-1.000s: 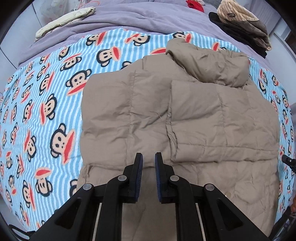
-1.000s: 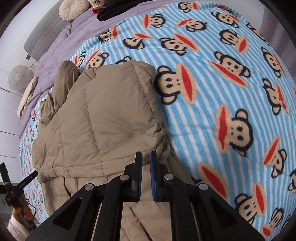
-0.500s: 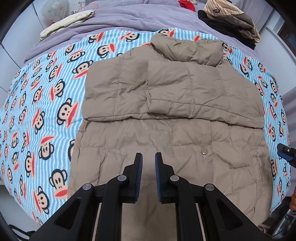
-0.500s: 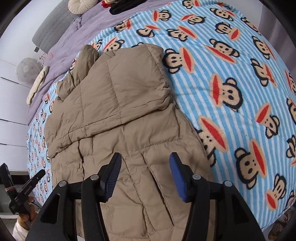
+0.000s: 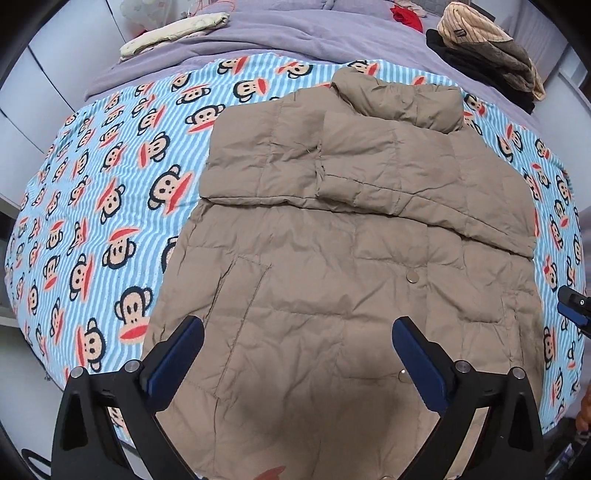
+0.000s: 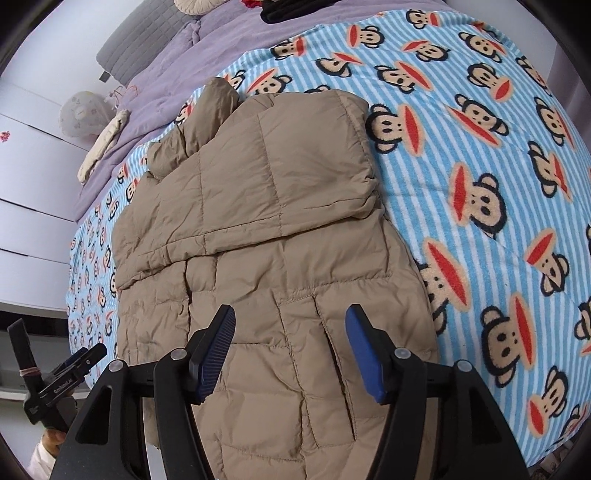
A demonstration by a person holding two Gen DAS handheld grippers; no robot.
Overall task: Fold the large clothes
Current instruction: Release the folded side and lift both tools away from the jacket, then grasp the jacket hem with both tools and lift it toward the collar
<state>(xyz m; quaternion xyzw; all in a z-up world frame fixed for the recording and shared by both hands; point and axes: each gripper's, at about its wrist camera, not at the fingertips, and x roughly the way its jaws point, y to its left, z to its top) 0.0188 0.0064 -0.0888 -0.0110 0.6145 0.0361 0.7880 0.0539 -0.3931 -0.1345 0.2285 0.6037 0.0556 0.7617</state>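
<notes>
A tan quilted puffer jacket point(image 5: 332, 258) lies flat on the monkey-print blanket point(image 5: 92, 221), collar at the far end, both sleeves folded across the chest. It also shows in the right wrist view point(image 6: 280, 229). My left gripper point(image 5: 295, 354) is open and empty, hovering above the jacket's lower part. My right gripper point(image 6: 290, 350) is open and empty above the jacket's lower right side. The right gripper's tip shows at the left view's right edge point(image 5: 574, 310), and the left gripper shows at the lower left of the right view point(image 6: 59, 380).
The blanket point(image 6: 498, 166) covers a bed with a purple duvet point(image 5: 295, 33) at the far end. A cream folded cloth point(image 5: 173, 31) and a pile of dark and striped clothes point(image 5: 487, 48) lie on it. White cabinets point(image 6: 26, 203) stand beside the bed.
Both grippers let go of the jacket and pulled back from the chest toward the hem. The right opened first, then the left opened wide. The sleeves stay folded.
</notes>
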